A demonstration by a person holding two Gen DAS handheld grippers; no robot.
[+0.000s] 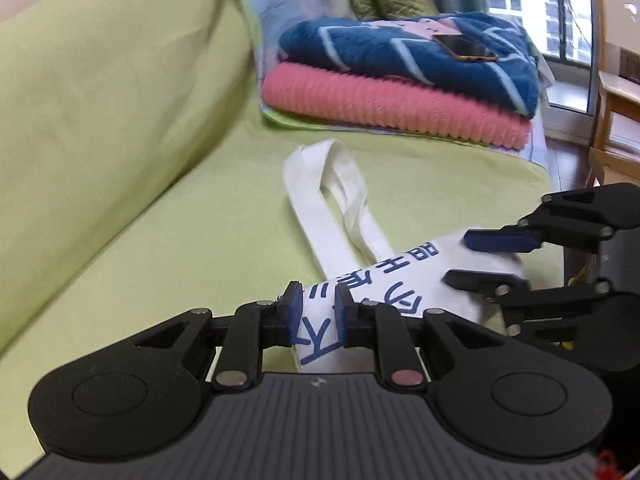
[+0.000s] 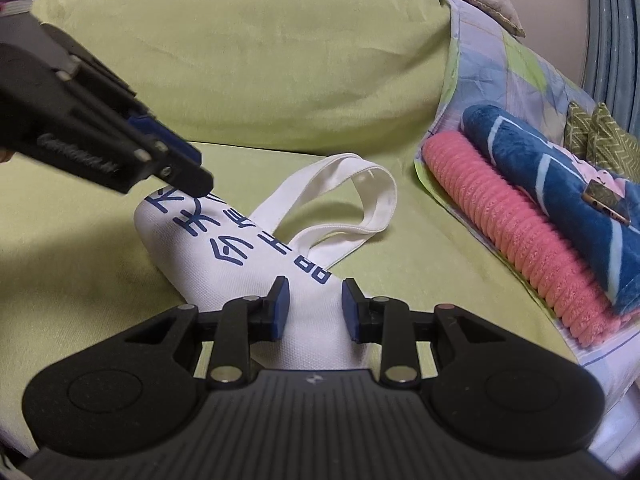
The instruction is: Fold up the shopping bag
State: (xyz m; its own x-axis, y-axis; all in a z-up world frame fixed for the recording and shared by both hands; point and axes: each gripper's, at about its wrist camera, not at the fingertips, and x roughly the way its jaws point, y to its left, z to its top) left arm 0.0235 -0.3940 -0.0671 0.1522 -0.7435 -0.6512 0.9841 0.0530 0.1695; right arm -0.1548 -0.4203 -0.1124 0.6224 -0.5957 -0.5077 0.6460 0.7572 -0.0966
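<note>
The white shopping bag [image 1: 400, 272] with blue characters is folded into a narrow bundle over the green sofa seat [image 1: 200, 240]. In the left wrist view my left gripper [image 1: 318, 300] is shut on one end of the bundle, with the fabric filling the gap between its blue pads. My right gripper [image 1: 460, 258] comes in from the right and clamps the other end. In the right wrist view the bag [image 2: 240, 248] runs from my right gripper [image 2: 316, 292] up to my left gripper [image 2: 192, 168]. The bag's handles [image 2: 360, 184] lie looped on the seat beyond.
A pink blanket [image 1: 384, 104] and a blue patterned blanket [image 1: 400, 52] are stacked at the far end of the seat, with a phone [image 1: 464, 48] on top. The green back cushion [image 1: 100, 80] rises on the left. Wooden furniture [image 1: 616, 92] stands by the window.
</note>
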